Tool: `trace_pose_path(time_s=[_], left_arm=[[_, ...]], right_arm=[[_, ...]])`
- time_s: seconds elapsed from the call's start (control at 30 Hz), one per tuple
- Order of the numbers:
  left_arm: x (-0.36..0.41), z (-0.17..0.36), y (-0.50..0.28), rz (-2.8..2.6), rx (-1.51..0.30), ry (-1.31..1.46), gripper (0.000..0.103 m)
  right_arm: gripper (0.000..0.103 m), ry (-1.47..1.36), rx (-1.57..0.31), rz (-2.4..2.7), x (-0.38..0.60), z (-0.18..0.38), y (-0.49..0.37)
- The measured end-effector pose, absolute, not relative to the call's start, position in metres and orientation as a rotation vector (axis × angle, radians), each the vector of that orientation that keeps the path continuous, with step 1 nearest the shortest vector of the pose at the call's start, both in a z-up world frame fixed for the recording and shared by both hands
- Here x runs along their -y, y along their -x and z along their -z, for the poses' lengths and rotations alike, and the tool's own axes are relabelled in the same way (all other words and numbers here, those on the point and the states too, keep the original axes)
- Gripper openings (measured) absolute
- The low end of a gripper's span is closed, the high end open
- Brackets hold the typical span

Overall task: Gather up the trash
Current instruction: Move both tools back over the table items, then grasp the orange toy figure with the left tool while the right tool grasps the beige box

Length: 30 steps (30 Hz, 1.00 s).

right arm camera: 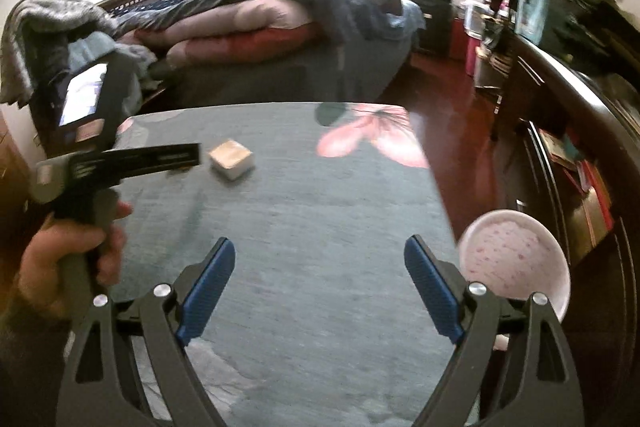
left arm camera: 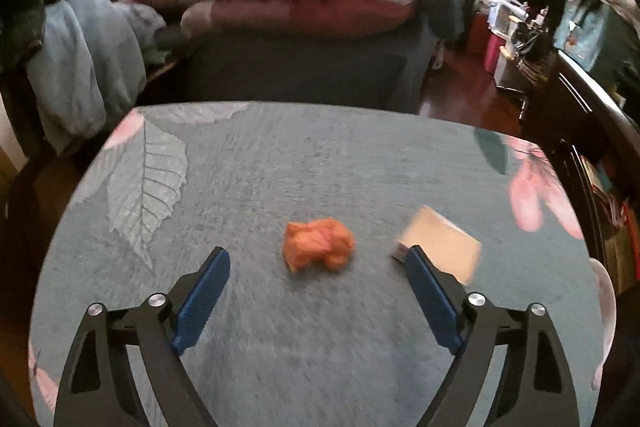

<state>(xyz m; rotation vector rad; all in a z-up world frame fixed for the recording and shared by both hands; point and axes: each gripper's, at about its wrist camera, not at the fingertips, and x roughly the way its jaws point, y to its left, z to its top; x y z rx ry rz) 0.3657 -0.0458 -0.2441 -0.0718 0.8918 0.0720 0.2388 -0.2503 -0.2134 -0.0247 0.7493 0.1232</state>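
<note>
Left wrist view shows the tabletop (left arm camera: 320, 155), grey with leaf and flower print, bearing a crumpled orange wad (left arm camera: 318, 245) near its middle and a small cardboard box (left arm camera: 440, 247) just beside it. The left claw (left arm camera: 318, 263) hangs spread wide, empty, above the wad. If it drops off-centre, one finger could nudge the box or push the wad aside. The right claw (right arm camera: 320, 259) is likewise wide open and empty, near a pink bowl (right arm camera: 516, 255).

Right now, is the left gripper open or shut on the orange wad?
Open. The left gripper has its pads spread wide, and the crumpled orange wad lies untouched on the tablecloth between them.
</note>
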Motion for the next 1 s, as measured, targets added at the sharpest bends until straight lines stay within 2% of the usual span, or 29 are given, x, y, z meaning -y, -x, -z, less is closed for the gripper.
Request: trace_pose_path(time_s=[0.2, 0.27, 0.3, 0.47, 0.57, 1.0], left_arm=[[0.044, 0.256, -0.382, -0.074, -0.905, 0.034, 0.085], [0.044, 0.26, -0.387, -0.072, -0.916, 0.024, 0.08], [0.043, 0.262, -0.389, -0.068, -0.924, 0.022, 0.073], [0.043, 0.261, -0.39, -0.056, -0.917, 0.012, 0.064], [0.044, 0.26, -0.388, -0.041, -0.91, 0.001, 0.042], [0.004, 0.236, -0.361, -0.041, -0.873, 0.057, 0.042]], right_arm=[[0.087, 0.041, -0.758, -0.148, 0.233, 0.212, -0.252], [0.087, 0.045, -0.761, -0.151, 0.229, 0.213, -0.255], [0.087, 0.047, -0.762, -0.153, 0.227, 0.213, -0.256], [0.087, 0.045, -0.77, -0.158, 0.222, 0.214, -0.259], [0.087, 0.042, -0.775, -0.155, 0.218, 0.216, -0.263], [0.087, 0.01, -0.831, -0.177, 0.182, 0.235, -0.323]])
